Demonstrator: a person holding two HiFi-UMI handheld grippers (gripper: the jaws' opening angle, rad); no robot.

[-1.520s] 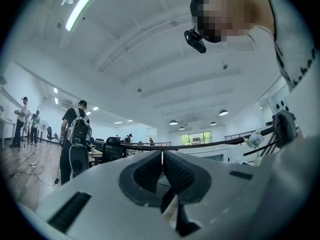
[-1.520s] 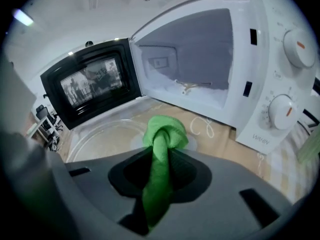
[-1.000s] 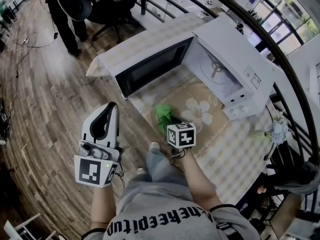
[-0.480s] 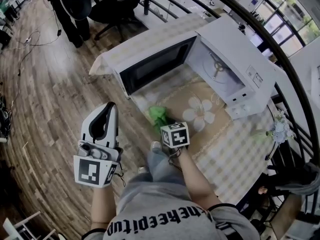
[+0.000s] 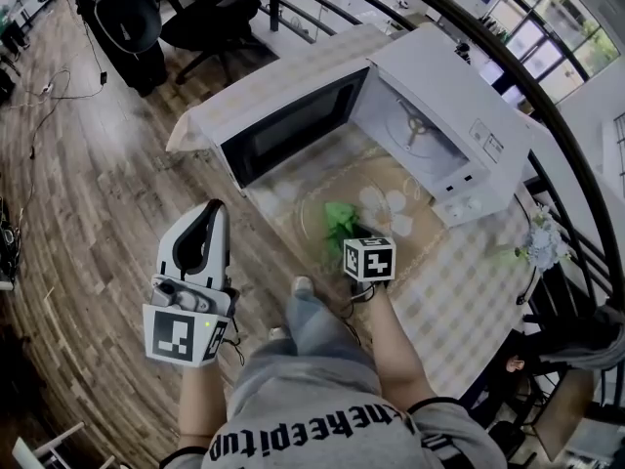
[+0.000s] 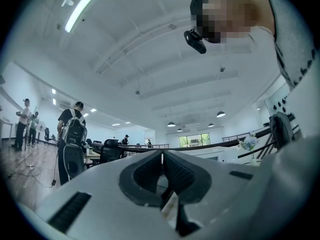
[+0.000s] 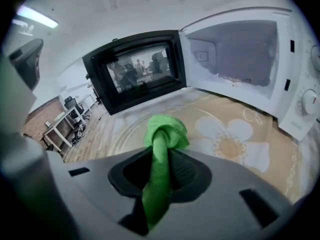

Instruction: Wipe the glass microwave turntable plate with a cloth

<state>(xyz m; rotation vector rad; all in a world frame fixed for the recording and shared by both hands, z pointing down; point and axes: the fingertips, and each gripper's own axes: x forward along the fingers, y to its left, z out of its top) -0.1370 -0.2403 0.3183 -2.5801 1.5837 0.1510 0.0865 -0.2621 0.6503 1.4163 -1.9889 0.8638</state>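
The clear glass turntable plate (image 5: 388,211) lies flat on the flowered tablecloth in front of the open microwave (image 5: 430,115). My right gripper (image 5: 354,233) is shut on a bunched green cloth (image 5: 338,217), whose wad rests on the plate's left part. In the right gripper view the cloth (image 7: 164,131) runs up between the jaws of the right gripper (image 7: 162,155), and the plate's rim (image 7: 121,130) curves behind it. My left gripper (image 5: 215,211) hangs over the floor left of the table, shut and holding nothing. In its own view the left gripper (image 6: 161,156) points at the ceiling.
The microwave door (image 5: 293,123) stands swung open to the left, just beyond the plate. The table edge (image 5: 269,225) is close on the left. A small flower vase (image 5: 540,247) stands at the right. An office chair (image 5: 210,13) and a person (image 6: 69,141) are farther off.
My right gripper with the green cloth slid a little left, then rightward across the plate toward the flower print. The left gripper has stayed where it was.
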